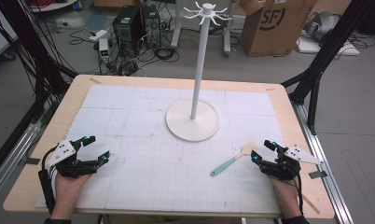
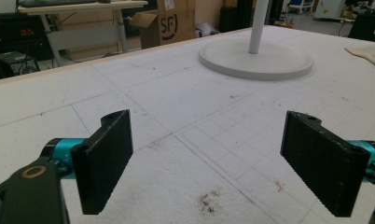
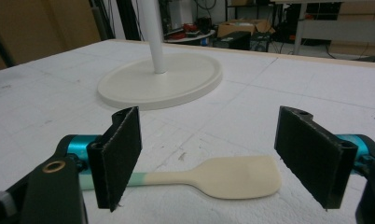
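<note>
In the right gripper view our right gripper holds its jaws spread wide, and the spatula lies flat on the worktop between and just beyond them, cream blade toward the right jaw, mint-green handle running behind the left one. Nothing is pinched. We judge the work barely begun: the approach looks made, but the grasp itself, the lift and whatever follows are all left to do.

Our left gripper is likewise wide open over bare, grid-marked worktop, with nothing between its jaws, well apart from the spatula.

Further out stands the white rack, a round base with a tall pole. The high view alone shows its crown of hooks at the top, which suggests to us where the spatula may be meant to hang; both gripper views cut the pole off low. The high view also gives the layout: spatula near the right gripper, rack in the middle, left gripper at the near left. The right gripper view, in turn, shows how the jaws bracket the blade, which the high view leaves too small to judge.
</note>
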